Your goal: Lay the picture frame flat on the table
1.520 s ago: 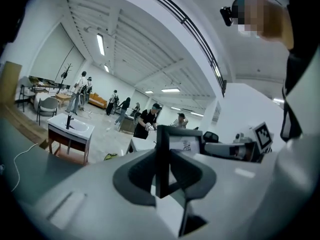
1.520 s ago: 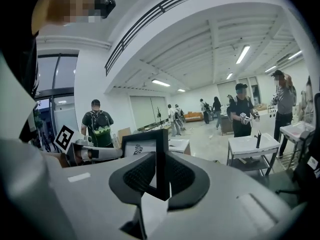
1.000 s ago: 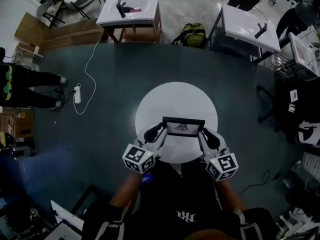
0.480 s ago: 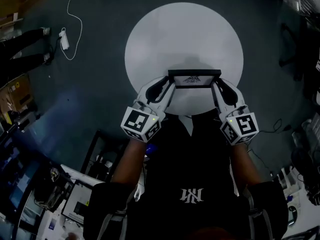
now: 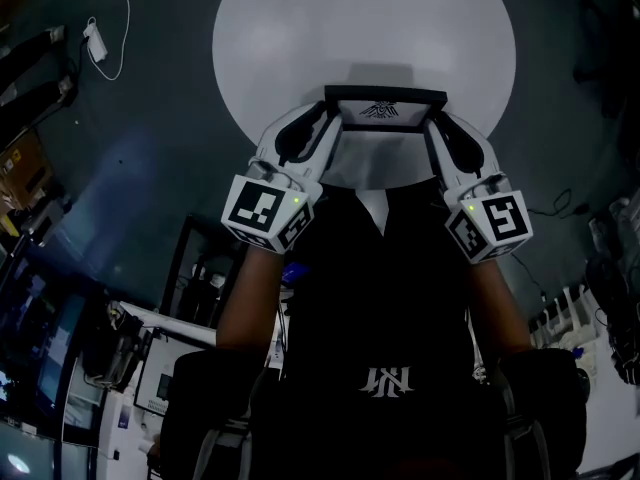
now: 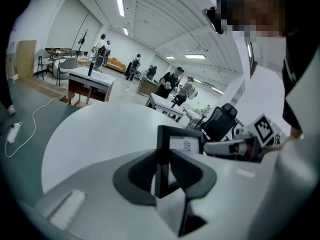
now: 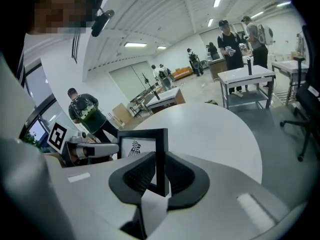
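A black picture frame (image 5: 385, 109) with a white print stands upright over the near part of the round white table (image 5: 300, 28), its face towards me. My left gripper (image 5: 329, 120) is shut on the frame's left side bar, which runs between the dark pads (image 6: 137, 173). My right gripper (image 5: 437, 120) is shut on the right side bar in the same way. In the left gripper view the frame (image 6: 183, 144) rises straight from the jaws. The right gripper view shows the frame (image 7: 141, 147) and its bird-like print. Whether its bottom edge touches the table is hidden.
The table's near edge (image 5: 370, 183) lies just under the grippers, with my dark shirt below it. A white cable and plug (image 5: 97, 38) lie on the dark floor at the left. Other white tables (image 7: 247, 76), an office chair (image 6: 220, 121) and people stand around the room.
The head view has swung down: table, frame and grippers now sit higher in it and look larger. Both grippers keep their hold on the upright frame, which now is closer to the table's near edge.
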### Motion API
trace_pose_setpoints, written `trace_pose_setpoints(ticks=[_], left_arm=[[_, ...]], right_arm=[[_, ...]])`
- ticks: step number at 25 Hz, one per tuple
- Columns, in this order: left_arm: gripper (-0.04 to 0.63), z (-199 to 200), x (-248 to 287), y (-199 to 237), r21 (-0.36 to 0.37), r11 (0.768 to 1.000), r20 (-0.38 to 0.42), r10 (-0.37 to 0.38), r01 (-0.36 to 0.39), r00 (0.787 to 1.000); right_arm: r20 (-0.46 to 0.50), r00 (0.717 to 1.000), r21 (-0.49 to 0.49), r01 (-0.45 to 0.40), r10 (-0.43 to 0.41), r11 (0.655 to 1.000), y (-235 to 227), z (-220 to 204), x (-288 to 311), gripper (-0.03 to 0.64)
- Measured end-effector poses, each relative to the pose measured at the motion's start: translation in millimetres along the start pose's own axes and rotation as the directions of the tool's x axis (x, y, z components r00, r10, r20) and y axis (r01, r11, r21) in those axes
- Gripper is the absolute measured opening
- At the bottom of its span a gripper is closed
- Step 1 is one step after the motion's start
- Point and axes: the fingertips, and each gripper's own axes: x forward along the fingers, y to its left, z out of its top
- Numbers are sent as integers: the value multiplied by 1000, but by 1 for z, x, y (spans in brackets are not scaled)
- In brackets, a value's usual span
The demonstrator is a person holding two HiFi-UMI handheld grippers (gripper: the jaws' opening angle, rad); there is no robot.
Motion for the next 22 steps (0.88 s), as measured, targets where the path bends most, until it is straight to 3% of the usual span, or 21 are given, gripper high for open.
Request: trace_pose_setpoints(ticks=[15,22], left_arm=[[81,-31,23,19,12,999,-44,30,-30,999],[87,-44,34,25,131,988,-101,100,-86,990]], right_arm=[[-30,1000,28,10,-9,1000,-14,-29,20,51],[-53,999,13,12,-11,1000,-21,-39,30,46]])
